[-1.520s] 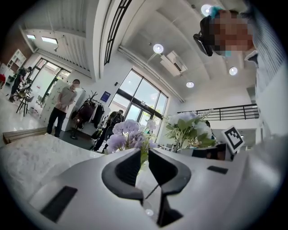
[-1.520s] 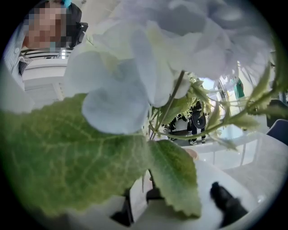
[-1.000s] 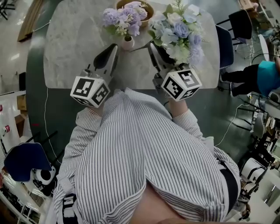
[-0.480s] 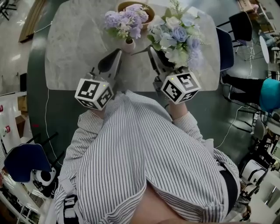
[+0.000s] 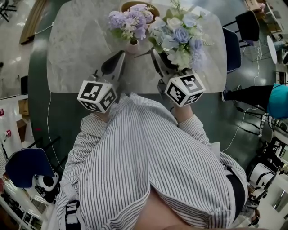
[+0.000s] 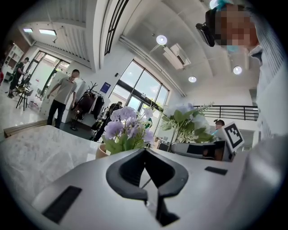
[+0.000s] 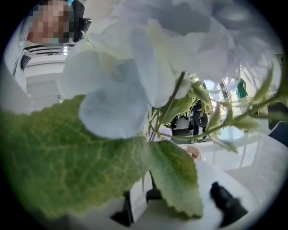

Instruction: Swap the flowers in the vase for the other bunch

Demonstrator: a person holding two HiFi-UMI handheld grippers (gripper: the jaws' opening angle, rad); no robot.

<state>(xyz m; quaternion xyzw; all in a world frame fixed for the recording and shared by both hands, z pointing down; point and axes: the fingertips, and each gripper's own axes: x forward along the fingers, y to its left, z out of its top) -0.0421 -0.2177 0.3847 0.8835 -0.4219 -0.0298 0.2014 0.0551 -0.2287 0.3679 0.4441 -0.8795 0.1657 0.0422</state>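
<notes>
A small pale vase [image 5: 132, 45] stands on the marble table [image 5: 76, 40] with purple flowers [image 5: 129, 21] in it. My left gripper [image 5: 119, 55] is shut and empty, its tips just left of and nearer than the vase. In the left gripper view the purple flowers [image 6: 128, 129] rise just beyond the shut left gripper [image 6: 145, 152]. My right gripper [image 5: 155, 50] is shut on the stems of a blue-and-white bunch [image 5: 179, 37], held upright to the right of the vase. Its leaves [image 7: 67, 152] and petals fill the right gripper view and hide most of the right gripper [image 7: 143, 197].
A wooden bowl [image 5: 139, 5] sits at the table's far edge behind the vase. Dark chairs [image 5: 248, 23] stand to the right of the table, and a person in a teal top [image 5: 278, 96] is at the far right. Other people [image 6: 63, 101] stand far off.
My left gripper has edged a little towards the vase. The blue-and-white bunch has drifted slightly left, closer to the purple flowers. The person at the right has moved off.
</notes>
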